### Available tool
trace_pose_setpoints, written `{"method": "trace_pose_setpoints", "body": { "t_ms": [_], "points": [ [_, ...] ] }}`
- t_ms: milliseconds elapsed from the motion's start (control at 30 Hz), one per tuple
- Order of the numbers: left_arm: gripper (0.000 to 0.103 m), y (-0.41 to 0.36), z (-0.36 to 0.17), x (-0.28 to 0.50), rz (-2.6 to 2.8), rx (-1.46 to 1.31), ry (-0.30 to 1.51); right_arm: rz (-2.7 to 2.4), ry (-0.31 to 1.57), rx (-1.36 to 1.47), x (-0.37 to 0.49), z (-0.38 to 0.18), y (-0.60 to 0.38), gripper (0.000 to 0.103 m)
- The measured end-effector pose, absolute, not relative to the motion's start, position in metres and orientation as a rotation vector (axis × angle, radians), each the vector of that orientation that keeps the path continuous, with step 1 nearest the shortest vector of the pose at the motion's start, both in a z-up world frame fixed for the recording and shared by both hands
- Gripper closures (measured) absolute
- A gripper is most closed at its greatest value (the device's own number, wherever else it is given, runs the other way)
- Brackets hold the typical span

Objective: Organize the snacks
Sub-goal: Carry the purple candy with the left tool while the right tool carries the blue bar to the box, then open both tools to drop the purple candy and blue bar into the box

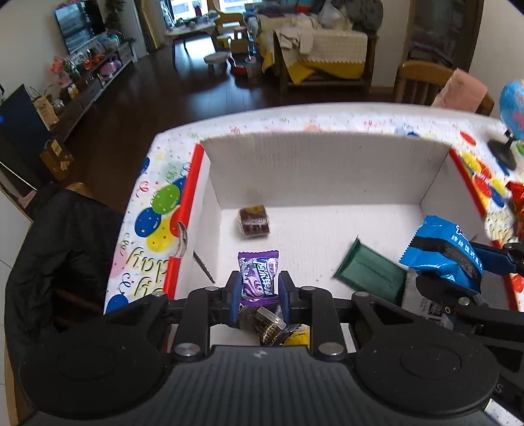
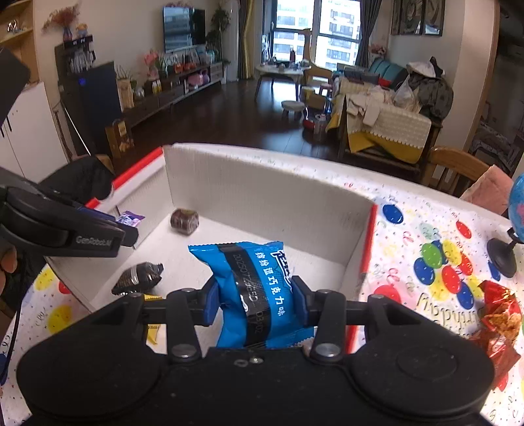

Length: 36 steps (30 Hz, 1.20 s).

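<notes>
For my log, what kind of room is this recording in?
Most likely a home living and dining room: a wall TV, a cloth-draped sofa, and a table with a balloon-print birthday cover.

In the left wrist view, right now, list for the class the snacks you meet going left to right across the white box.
brown candy → purple candy held by the left gripper → green packet → blue snack packet held by the right gripper.

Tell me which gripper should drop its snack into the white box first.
Left, probably: left gripper holds the purple candy packet over bare floor of the white cardboard box; the right gripper's blue snack packet hangs above a green packet.
</notes>
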<state>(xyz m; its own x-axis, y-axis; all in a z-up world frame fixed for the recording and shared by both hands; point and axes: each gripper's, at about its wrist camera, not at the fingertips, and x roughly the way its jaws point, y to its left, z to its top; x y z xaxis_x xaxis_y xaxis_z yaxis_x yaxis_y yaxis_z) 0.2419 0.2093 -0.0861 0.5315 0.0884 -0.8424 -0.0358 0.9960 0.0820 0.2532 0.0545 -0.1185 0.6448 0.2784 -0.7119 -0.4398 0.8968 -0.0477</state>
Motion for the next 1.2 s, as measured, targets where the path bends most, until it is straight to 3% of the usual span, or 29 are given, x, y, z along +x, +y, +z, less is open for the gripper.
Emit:
{"method": "trace_pose_setpoints", "body": {
  "t_ms": [633, 833, 967, 1067, 1200],
  "points": [
    [0.079, 0.207, -0.111, 0.254, 0.025, 0.096, 1.075, 0.384, 0.857, -0.224, 0.259, -0.142, 0.065, 0.058],
    [0.07, 0.208, -0.109, 0.249, 0.015, 0.083, 1.074, 0.39, 0.846, -0.214, 0.254, -0.14, 0.062, 0.049],
    [0.047, 0.207, -0.101, 0.24, 0.0, 0.069, 1.05, 0.389, 0.83, -0.201, 0.249, -0.133, 0.058, 0.041],
    [0.047, 0.206, -0.093, 0.235, -0.006, 0.056, 1.031, 0.386, 0.808, -0.192, 0.244, -0.125, 0.055, 0.038],
    [0.046, 0.203, -0.079, 0.225, -0.01, 0.041, 0.996, 0.378, 0.774, -0.169, 0.236, -0.114, 0.047, 0.026]
  ]
}}
